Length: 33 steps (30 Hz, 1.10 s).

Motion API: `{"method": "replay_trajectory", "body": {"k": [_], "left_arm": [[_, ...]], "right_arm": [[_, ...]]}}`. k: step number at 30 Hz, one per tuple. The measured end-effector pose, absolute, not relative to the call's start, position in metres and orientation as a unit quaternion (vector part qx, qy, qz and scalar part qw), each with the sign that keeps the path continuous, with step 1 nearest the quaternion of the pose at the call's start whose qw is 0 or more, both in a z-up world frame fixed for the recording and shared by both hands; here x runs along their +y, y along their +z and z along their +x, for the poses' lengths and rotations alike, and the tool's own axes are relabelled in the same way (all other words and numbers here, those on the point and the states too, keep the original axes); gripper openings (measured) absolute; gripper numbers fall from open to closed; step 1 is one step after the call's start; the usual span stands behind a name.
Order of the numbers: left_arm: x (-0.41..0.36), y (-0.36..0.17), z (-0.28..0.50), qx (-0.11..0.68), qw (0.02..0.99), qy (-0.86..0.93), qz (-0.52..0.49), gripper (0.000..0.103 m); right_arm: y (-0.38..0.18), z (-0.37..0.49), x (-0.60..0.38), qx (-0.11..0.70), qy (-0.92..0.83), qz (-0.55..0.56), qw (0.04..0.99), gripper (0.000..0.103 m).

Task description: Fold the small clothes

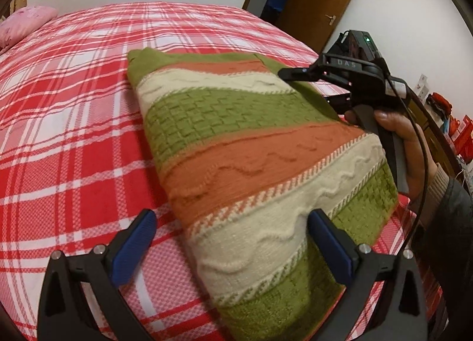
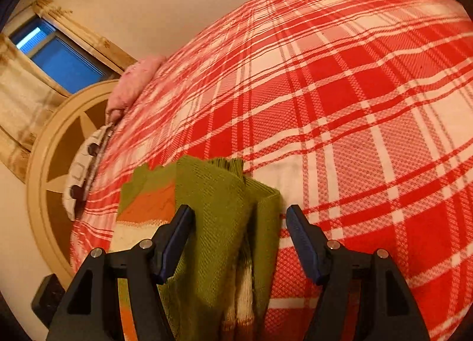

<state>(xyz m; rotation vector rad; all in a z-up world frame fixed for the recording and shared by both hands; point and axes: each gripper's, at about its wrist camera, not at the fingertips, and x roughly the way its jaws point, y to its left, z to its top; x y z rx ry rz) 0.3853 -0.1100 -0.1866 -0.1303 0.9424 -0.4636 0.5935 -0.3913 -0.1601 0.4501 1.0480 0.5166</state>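
The bed (image 1: 74,110) carries a folded striped knit sweater (image 1: 251,140), lying diagonally on the plaid cover. Its stacked green layers are loose and may slide apart if dragged sideways. The left tool (image 1: 230,240) is spread, one pad resting against the near end of the sweater; a push here would skew the fold. The right tool (image 2: 236,237) is spread astride the far green edge, pinching nothing; closing off-centre would catch only some layers.

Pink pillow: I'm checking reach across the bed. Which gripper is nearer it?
Neither clearly. Both the left gripper and right gripper sit at the striped sweater, far from the pink pillow.
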Motion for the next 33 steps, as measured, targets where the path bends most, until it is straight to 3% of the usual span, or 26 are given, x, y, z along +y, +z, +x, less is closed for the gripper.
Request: {"method": "replay_trajectory", "body": {"k": [6, 8, 13, 21, 23, 26, 33], "left_arm": [[-0.113, -0.187, 0.388, 0.452, 0.861, -0.226, -0.055, 0.103], [-0.113, -0.187, 0.387, 0.452, 0.861, -0.229, -0.054, 0.103], [-0.116, -0.186, 0.387, 0.453, 0.857, -0.243, -0.046, 0.102], [-0.115, -0.182, 0.375, 0.442, 0.855, -0.266, -0.048, 0.071], [-0.111, -0.179, 0.373, 0.433, 0.859, -0.269, -0.054, 0.053], [-0.110, -0.172, 0.369, 0.421, 0.865, -0.268, -0.053, 0.037], [-0.095, -0.153, 0.349, 0.404, 0.873, -0.265, -0.062, 0.031]], "right_arm": [[-0.160, 0.592, -0.381, 0.488, 0.271, 0.206, 0.804, 0.064], [-0.161, 0.590, -0.376, 0.491, 0.289, 0.209, 0.795, 0.049], [-0.165, 0.590, -0.374, 0.492, 0.279, 0.221, 0.794, 0.039], [-0.149, 0.576, -0.367, 0.466, 0.284, 0.214, 0.810, 0.030], [-0.143, 0.571, -0.366, 0.458, 0.285, 0.214, 0.814, 0.030], [-0.128, 0.563, -0.359, 0.445, 0.290, 0.209, 0.821, 0.029], [-0.096, 0.546, -0.335, 0.433, 0.299, 0.193, 0.828, 0.028]]}}
